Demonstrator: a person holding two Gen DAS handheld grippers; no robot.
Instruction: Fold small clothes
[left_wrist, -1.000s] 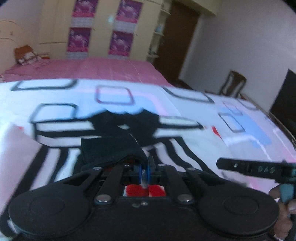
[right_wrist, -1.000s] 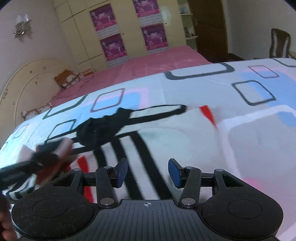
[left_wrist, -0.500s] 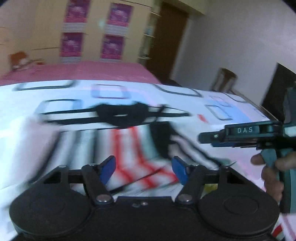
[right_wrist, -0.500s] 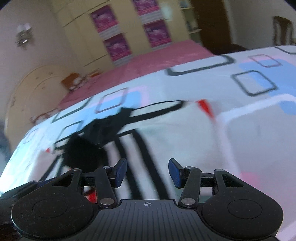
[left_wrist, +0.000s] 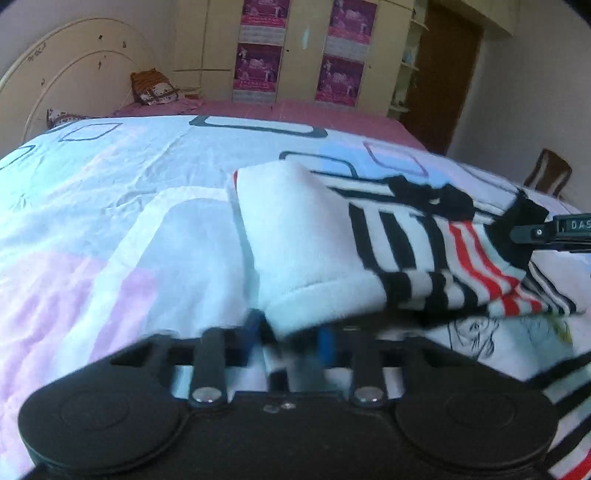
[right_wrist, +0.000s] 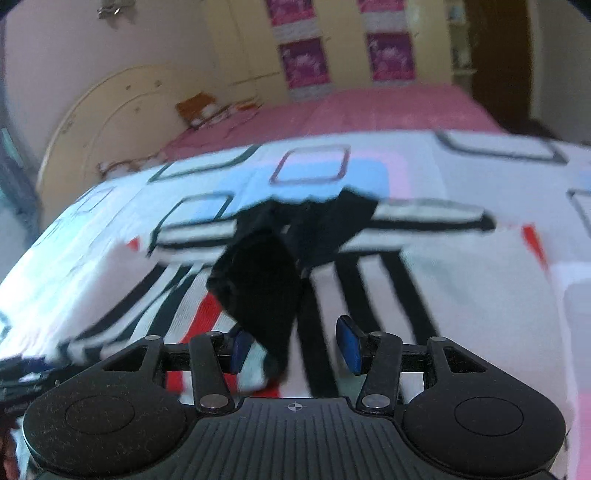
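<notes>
One striped shirt (left_wrist: 417, 254) lies on the bedspread (left_wrist: 110, 221). The left gripper (left_wrist: 288, 341), closing, pinches its white hem; the right gripper (right_wrist: 293, 349), closing, stands spread around its black sleeve (right_wrist: 262, 291).

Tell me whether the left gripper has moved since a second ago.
Yes. The left gripper swung left: the headboard now shows in its view, and the wardrobe posters sit further right.

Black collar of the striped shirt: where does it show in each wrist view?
Left wrist: the black collar is at upper right, beyond the shirt's white folded part.
Right wrist: it is at the centre of the frame, drooping toward the camera.
Shared landmark: the purple posters on the far wall.
</notes>
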